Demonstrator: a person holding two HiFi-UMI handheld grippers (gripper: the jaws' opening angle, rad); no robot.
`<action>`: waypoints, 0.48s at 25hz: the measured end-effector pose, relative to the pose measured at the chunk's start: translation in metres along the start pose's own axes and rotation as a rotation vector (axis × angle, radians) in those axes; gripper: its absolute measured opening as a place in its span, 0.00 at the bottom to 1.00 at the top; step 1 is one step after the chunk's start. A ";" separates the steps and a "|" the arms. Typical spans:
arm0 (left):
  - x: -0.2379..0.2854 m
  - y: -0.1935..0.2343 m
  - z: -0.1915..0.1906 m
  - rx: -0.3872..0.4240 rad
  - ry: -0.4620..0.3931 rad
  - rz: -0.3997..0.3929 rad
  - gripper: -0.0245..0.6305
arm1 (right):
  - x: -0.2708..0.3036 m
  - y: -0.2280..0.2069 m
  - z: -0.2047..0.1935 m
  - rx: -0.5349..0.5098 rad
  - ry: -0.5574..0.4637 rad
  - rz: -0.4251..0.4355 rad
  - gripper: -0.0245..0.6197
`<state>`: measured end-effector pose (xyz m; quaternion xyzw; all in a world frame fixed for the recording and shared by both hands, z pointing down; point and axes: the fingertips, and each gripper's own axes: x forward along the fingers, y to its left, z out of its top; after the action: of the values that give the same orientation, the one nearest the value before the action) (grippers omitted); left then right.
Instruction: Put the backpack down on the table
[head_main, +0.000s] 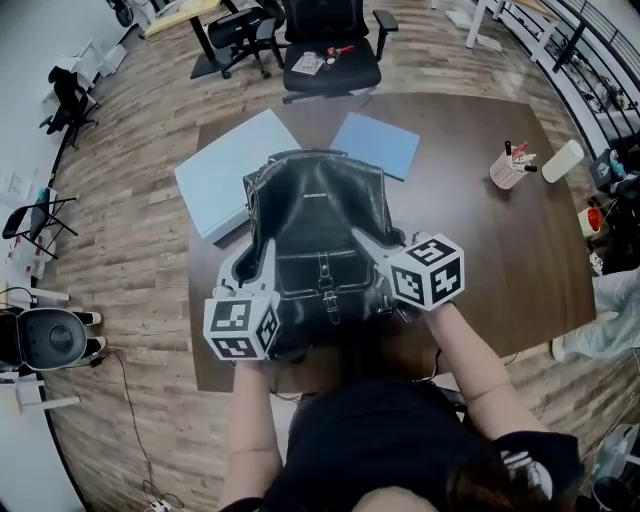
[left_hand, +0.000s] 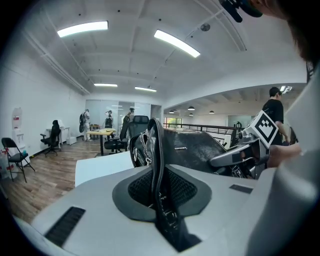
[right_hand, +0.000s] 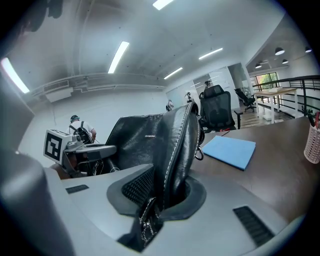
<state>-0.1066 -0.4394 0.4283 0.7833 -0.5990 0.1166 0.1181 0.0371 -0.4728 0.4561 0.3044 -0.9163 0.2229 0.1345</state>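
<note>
Head cam sits above the person and looks fwd & steeply down. It takes in the whole table (head_main: 500, 260), w/ the backpack (head_main: 320, 230) centre and the left gripper (head_main: 267, 252) & right gripper (head_main: 360, 237) near the bottom.

Left gripper cam rides right behind its jaws, v. close to them. It faces the far side and slightly right, so the right gripper (left_hand: 216, 161) shows at its right.

Right gripper cam sits equally close and faces the far side, so the left gripper (right_hand: 111, 148) shows at its left.

Shared:
- All 3 views see the backpack (left_hand: 195, 147) (right_hand: 140, 140).
- Head & right gripper views share the blue folder (head_main: 375, 145) (right_hand: 229, 150).
- Head & left gripper views share the pale board (head_main: 225, 175) (left_hand: 100, 167).
</note>
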 end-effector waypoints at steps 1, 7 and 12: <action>0.001 0.001 -0.002 -0.006 0.004 -0.001 0.12 | 0.001 -0.001 -0.001 0.003 0.003 0.001 0.14; 0.009 0.007 -0.012 -0.038 0.032 -0.004 0.15 | 0.008 -0.006 -0.007 0.016 0.019 -0.002 0.16; 0.015 0.011 -0.018 -0.046 0.061 0.002 0.16 | 0.012 -0.011 -0.011 0.030 0.030 -0.016 0.18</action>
<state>-0.1141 -0.4498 0.4509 0.7757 -0.5987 0.1267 0.1543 0.0359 -0.4816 0.4745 0.3103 -0.9083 0.2399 0.1453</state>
